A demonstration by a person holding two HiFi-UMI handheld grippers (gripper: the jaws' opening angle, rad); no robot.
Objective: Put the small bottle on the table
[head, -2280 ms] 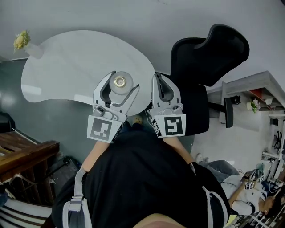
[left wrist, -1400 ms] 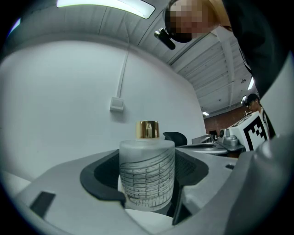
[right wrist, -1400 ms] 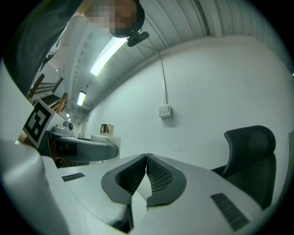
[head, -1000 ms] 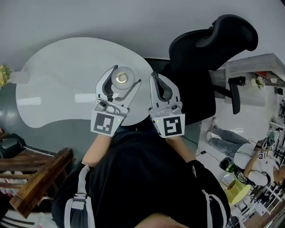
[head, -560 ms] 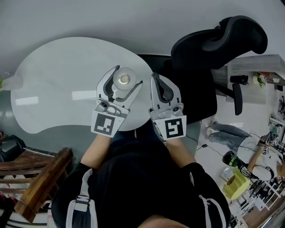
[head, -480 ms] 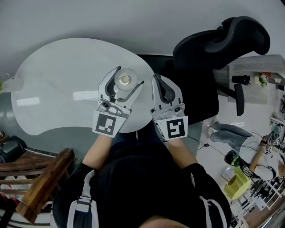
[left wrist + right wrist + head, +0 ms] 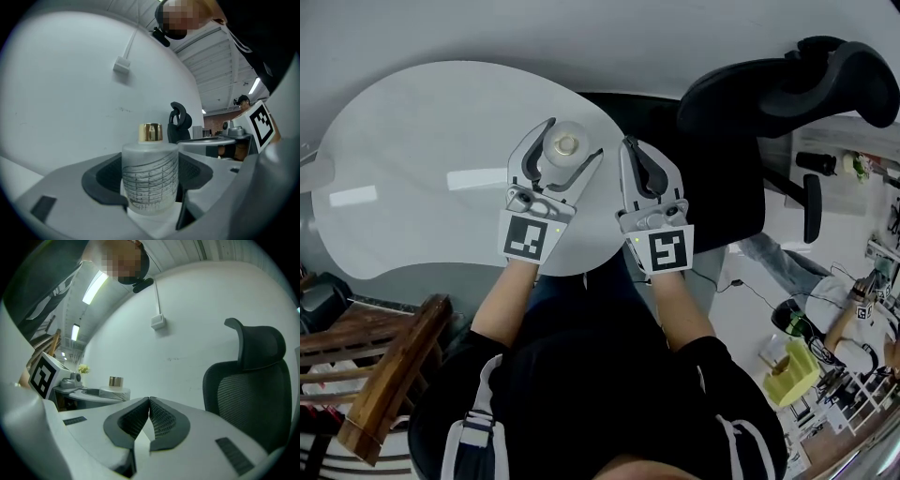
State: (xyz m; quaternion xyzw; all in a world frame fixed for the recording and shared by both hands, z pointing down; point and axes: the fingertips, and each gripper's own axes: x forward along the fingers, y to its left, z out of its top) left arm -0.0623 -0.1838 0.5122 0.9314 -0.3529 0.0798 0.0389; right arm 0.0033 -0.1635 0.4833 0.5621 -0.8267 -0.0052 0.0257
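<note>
A small frosted glass bottle with a gold cap stands upright between the jaws of my left gripper, which is shut on it over the right part of the white table. In the left gripper view the bottle fills the gap between the dark pads. My right gripper is shut on nothing, just right of the left one, near the table's right edge. The right gripper view shows its pads pressed together, and the bottle's cap off to the left.
A black office chair stands just right of the table. A wooden piece lies on the floor at lower left. Shelves and clutter sit at the far right. The table's left part is bare.
Both grippers with the bottle have shifted slightly forward and right over the table. The head view has swung, so the table sits lower and further left. The left gripper kept hold of the bottle.
</note>
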